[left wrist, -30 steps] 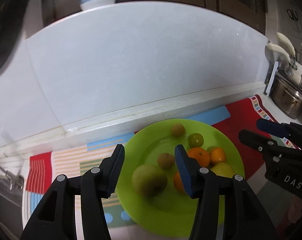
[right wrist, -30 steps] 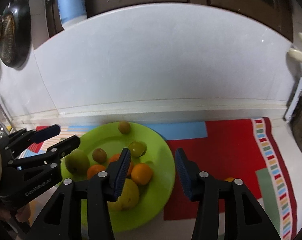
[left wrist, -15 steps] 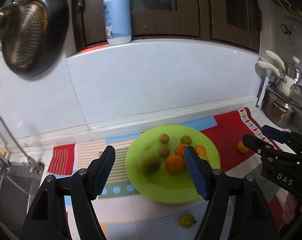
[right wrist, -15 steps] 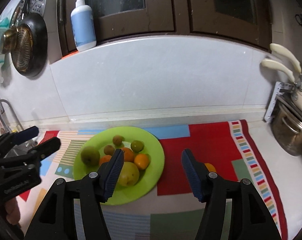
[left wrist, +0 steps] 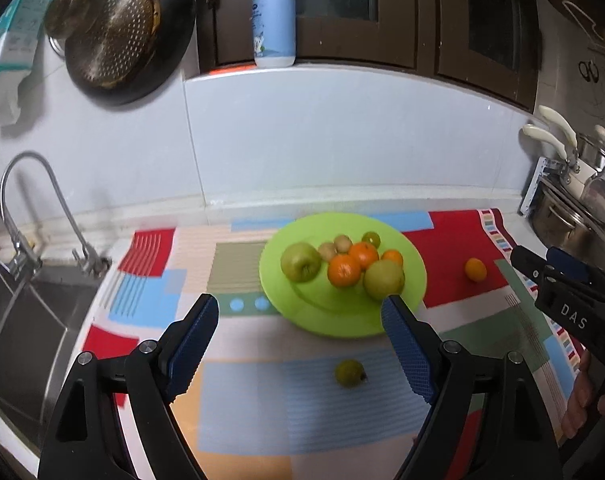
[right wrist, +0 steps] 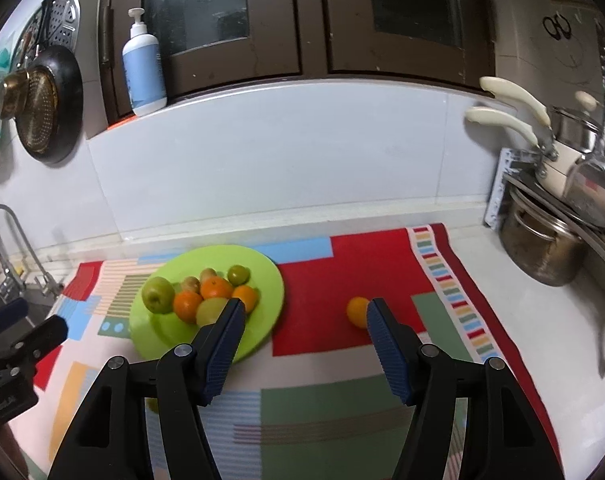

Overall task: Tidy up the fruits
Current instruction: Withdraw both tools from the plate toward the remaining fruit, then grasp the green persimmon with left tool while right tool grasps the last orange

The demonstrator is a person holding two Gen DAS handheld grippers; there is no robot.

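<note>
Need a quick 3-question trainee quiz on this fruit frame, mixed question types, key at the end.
1. True or false: the left hand-held gripper is shut on a fruit.
2. How many fruits lie on the mat, off the green plate?
3. Multiple choice: the small orange fruit on the red patch is nearest to: A) the right hand-held gripper; B) the faucet; C) the soap bottle.

Key
1. False: both grippers are open and hold nothing.
2. Two: the small orange fruit and a small green fruit in front of the plate.
3. A.
</note>
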